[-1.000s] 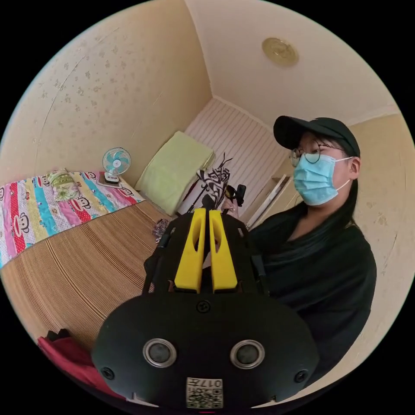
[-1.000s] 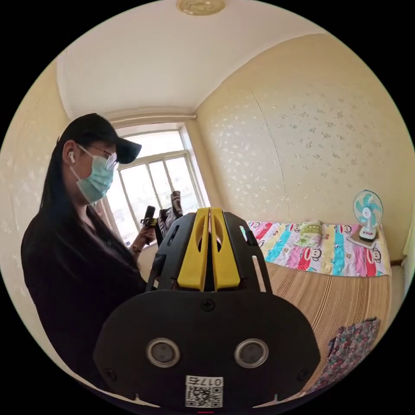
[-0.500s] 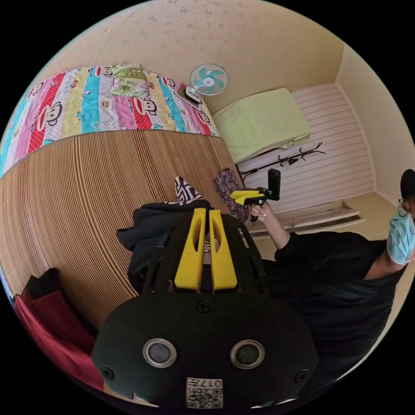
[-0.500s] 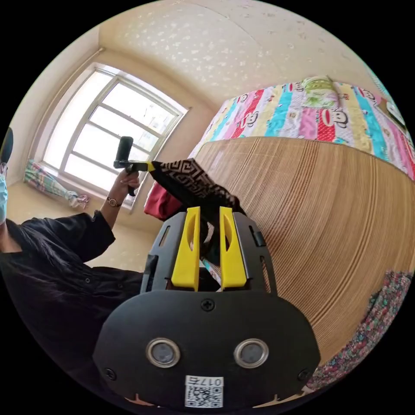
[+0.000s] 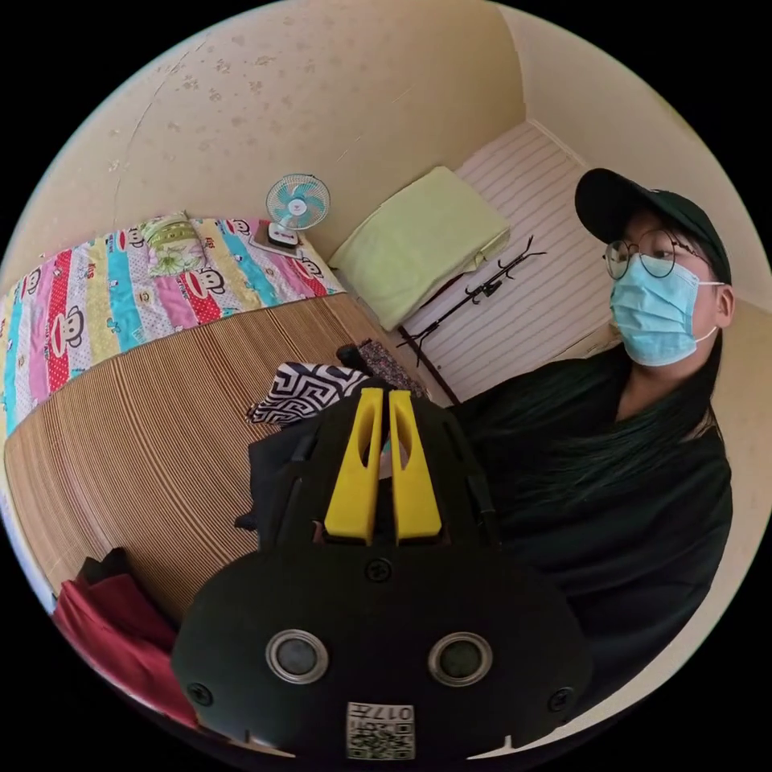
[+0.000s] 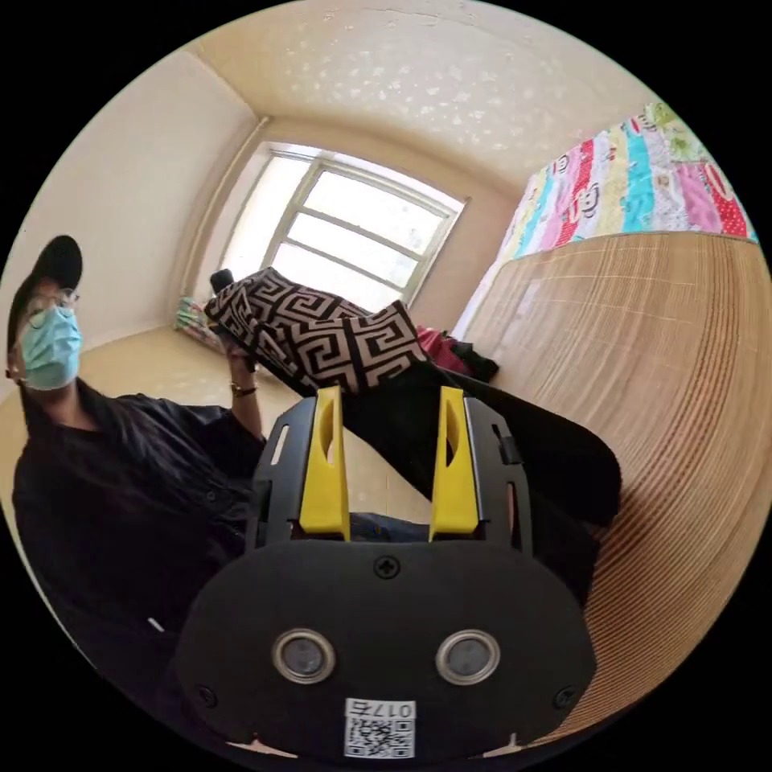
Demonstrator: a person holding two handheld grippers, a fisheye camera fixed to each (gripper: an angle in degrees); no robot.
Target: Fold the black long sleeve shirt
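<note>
A small fan (image 5: 297,205) stands on the striped quilt (image 5: 121,289) beside a green cushion (image 5: 418,241).

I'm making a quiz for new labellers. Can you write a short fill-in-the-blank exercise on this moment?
1. The right tool has its jaws ___.
2. The black shirt has a panel patterned in black and ___.
3. The shirt lies partly on a ___ mat.
4. The small fan stands on the ___ blanket.

Missing words: open; white; striped; colourful

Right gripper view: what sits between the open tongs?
The black long sleeve shirt, its patterned part above, passes between the right tongs, whose jaws stand apart.
</note>
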